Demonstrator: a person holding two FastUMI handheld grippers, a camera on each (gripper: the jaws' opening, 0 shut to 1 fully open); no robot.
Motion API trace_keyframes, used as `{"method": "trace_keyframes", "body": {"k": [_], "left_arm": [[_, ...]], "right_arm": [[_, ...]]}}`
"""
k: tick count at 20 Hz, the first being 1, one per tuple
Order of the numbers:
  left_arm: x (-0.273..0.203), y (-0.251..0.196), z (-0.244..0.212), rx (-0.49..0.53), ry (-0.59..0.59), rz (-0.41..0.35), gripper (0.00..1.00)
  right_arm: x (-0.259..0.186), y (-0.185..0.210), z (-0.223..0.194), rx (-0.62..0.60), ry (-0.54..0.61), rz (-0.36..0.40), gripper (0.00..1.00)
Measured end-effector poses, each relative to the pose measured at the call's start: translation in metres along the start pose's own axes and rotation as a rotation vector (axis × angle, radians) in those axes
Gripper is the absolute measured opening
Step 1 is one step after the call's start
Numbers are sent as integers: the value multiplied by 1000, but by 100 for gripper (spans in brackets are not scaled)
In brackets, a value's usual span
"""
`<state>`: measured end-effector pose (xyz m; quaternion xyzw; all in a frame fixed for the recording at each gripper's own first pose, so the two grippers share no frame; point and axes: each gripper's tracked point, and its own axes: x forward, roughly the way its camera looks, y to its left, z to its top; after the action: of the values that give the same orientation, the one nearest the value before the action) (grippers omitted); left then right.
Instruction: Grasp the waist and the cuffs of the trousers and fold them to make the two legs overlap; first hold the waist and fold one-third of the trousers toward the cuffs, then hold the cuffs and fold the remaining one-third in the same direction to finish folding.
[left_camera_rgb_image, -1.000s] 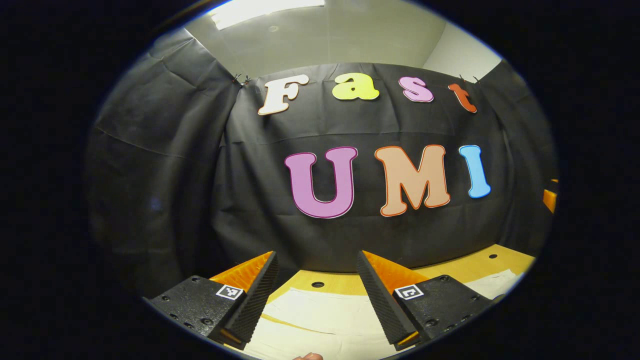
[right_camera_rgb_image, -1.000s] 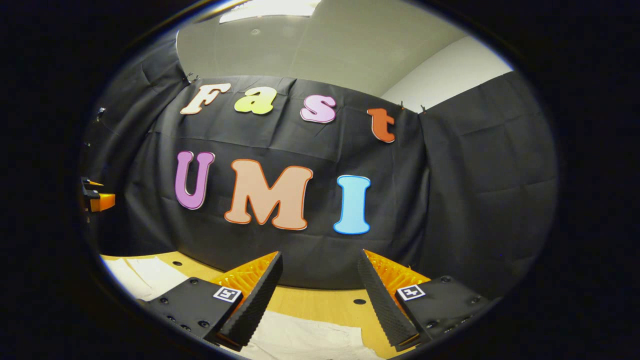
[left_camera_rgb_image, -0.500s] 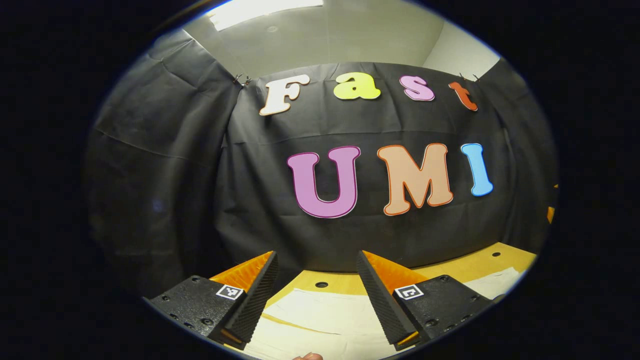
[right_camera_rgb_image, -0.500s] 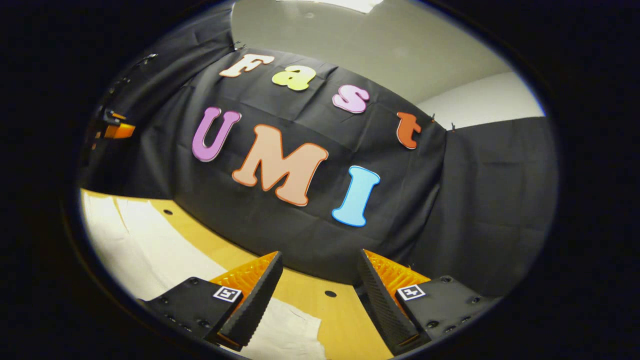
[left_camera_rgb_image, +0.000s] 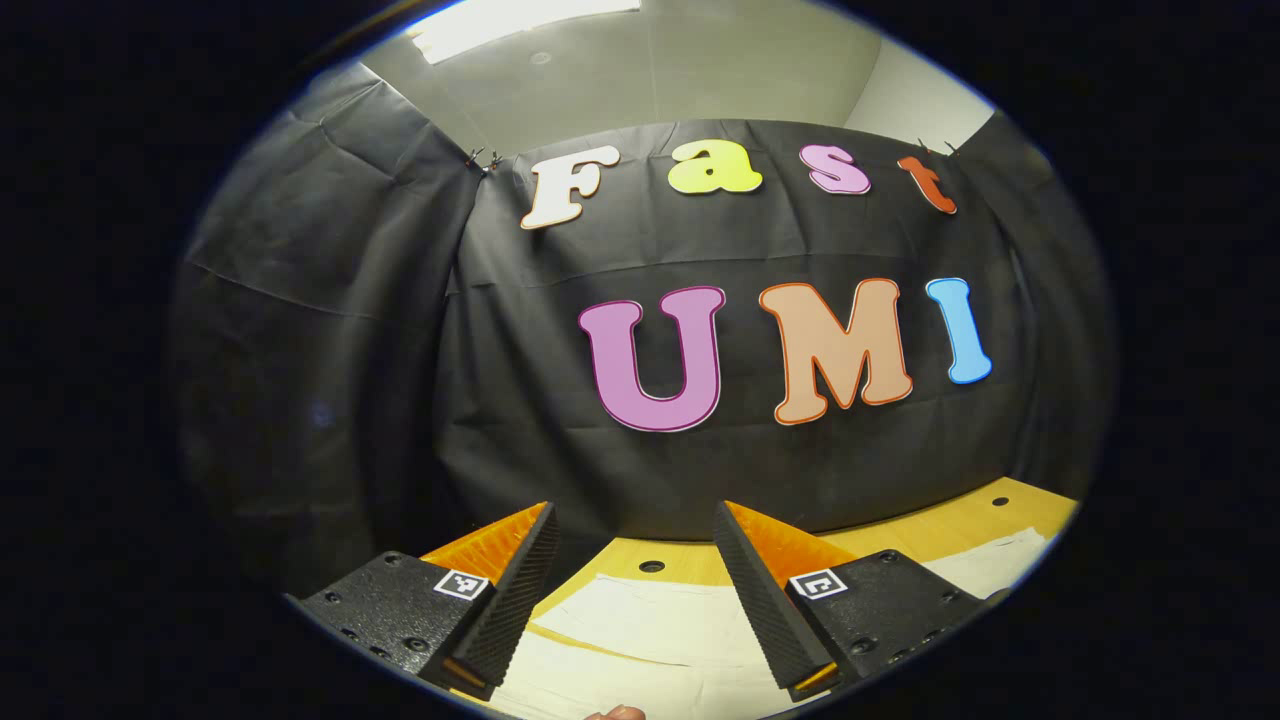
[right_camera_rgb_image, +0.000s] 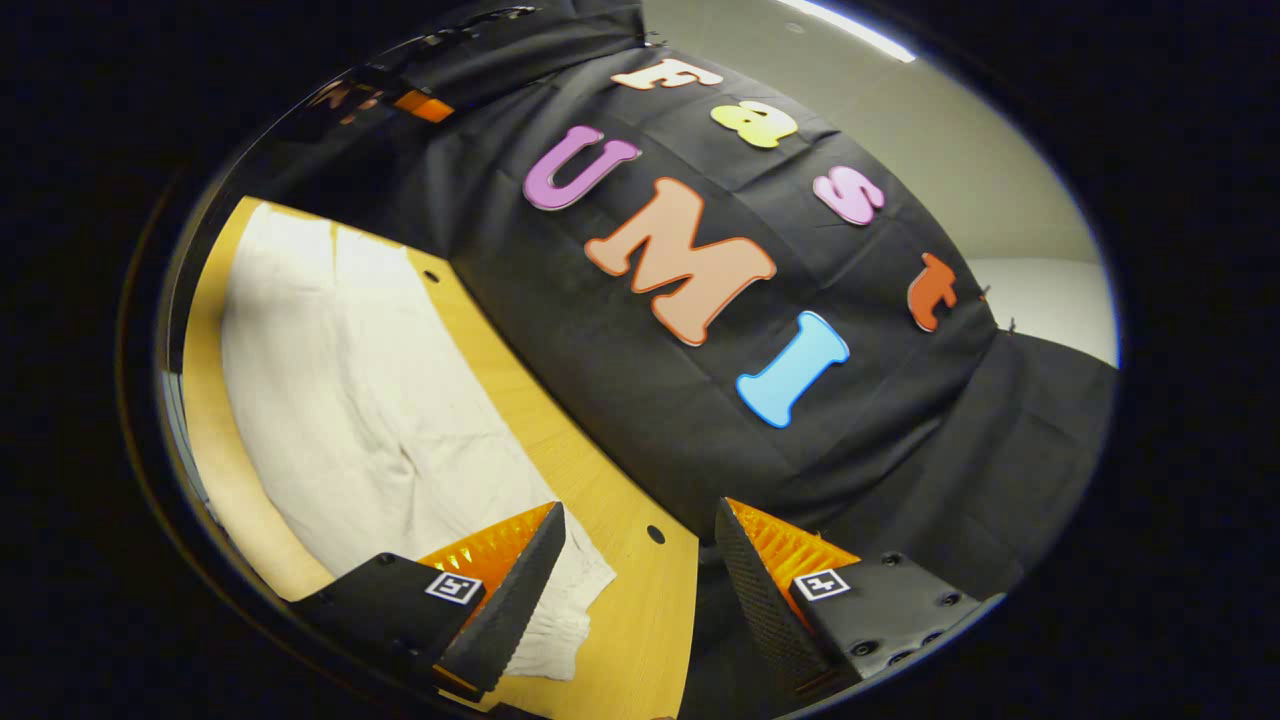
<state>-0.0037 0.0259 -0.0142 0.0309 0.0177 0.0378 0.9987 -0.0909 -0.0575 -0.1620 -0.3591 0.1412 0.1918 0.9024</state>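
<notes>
Cream-white trousers lie flat on the wooden table, stretching from the far left toward my right gripper, whose open fingers hover above the gathered near end of the cloth. In the left gripper view another stretch of the trousers lies under my left gripper, also open and holding nothing. The left gripper appears small at the top left of the right gripper view.
The wooden table has small round holes near its far edge and ends at the black cloth wall. A fingertip shows at the bottom edge of the left gripper view.
My right gripper has rolled and tilted down, bringing much more of the trousers and table into its view. The left gripper has barely moved.
</notes>
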Motion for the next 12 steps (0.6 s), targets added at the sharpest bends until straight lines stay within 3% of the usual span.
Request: {"method": "trace_keyframes", "body": {"k": [7,12], "left_arm": [[0,3,-5,23,18,22,93],[-1,6,-10,50,29,46,93]], "right_arm": [[-16,74,-68,-189,105,278,98],[-32,112,-113,-280,199,425,97]]}}
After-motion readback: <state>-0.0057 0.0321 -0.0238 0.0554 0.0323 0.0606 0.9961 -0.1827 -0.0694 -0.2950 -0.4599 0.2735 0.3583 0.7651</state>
